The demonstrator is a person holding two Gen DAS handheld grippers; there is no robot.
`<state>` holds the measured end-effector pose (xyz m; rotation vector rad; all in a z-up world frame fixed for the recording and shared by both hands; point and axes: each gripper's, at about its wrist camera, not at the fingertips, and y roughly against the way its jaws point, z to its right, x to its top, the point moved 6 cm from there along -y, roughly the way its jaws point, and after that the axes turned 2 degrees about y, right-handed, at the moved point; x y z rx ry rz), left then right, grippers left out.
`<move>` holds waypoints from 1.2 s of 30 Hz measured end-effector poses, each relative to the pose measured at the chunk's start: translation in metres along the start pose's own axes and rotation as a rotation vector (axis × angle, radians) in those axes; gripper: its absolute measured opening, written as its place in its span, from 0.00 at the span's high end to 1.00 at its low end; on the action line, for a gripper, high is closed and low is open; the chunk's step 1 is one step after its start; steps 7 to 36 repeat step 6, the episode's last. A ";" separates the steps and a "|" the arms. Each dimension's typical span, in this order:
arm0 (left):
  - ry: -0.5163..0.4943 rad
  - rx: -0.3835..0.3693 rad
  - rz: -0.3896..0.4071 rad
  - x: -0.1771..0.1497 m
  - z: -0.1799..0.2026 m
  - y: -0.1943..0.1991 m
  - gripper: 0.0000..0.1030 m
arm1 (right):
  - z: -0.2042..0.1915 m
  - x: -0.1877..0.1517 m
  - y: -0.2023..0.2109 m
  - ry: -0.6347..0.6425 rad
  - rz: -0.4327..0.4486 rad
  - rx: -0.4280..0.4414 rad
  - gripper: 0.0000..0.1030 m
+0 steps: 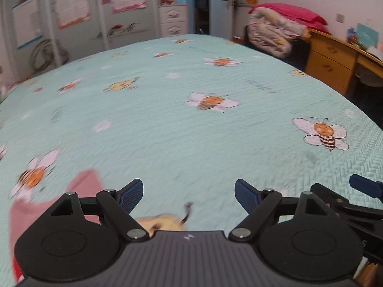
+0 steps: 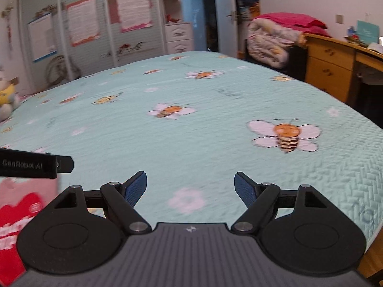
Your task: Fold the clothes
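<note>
Left gripper (image 1: 189,195) and right gripper (image 2: 190,187) both hover with jaws apart, empty, above the mint-green bee-print quilted bed (image 1: 167,124), while the pink-and-red garment (image 2: 21,215) lies at its near-left edge.

The pink garment (image 1: 81,186) is blurred and half hidden behind the left hand-held gripper (image 1: 189,196). In the right view the frame's left edge cuts the garment (image 2: 21,210) off.

Place: a home bedroom, as I see it.
Bed (image 2: 191,91): a mint quilt printed with bees and flowers fills my view.
Wardrobe (image 2: 83,24): pale sliding doors with posters on them.
Desk (image 2: 335,64): wooden, with drawers, along the wall.
Bedding pile (image 2: 273,43): folded duvet under a pink blanket.
Plush toy (image 2: 7,98): at the bed's far left.
</note>
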<state>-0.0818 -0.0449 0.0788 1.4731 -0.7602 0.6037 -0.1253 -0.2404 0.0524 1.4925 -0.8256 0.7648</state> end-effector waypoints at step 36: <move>-0.032 0.015 0.067 0.008 0.029 -0.082 0.15 | 0.038 0.002 -0.065 -0.023 0.010 -0.128 0.22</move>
